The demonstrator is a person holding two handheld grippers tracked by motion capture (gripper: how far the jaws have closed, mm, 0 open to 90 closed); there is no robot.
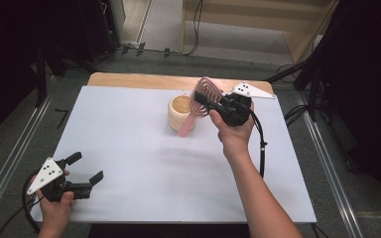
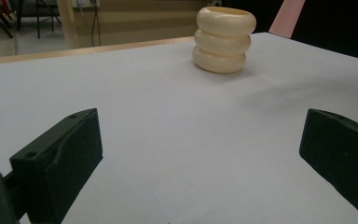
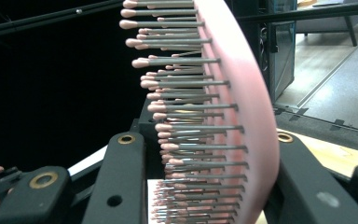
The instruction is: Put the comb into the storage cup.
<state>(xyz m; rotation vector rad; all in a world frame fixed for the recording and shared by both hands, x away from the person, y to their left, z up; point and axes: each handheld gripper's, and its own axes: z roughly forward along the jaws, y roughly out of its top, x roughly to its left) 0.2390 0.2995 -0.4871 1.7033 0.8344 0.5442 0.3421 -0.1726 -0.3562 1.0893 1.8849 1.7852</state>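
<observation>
A pink hairbrush (image 1: 202, 98) hangs tilted over the cream ribbed cup (image 1: 181, 113) at the back middle of the table, its handle slanting down across the cup's front. My right gripper (image 1: 212, 99) is shut on the brush head; up close, the bristles (image 3: 186, 116) and pink back (image 3: 256, 116) sit between its jaws. My left gripper (image 1: 87, 168) rests open near the front left corner, nothing between its jaws (image 2: 200, 154). The cup (image 2: 223, 39) stands far ahead of it.
A white sheet (image 1: 144, 158) covers the table, with a wooden edge (image 1: 144, 79) showing at the back. Metal rails (image 1: 10, 158) run along both sides on the floor. Cables (image 1: 263, 148) trail from the right gripper. Dark stands surround the table.
</observation>
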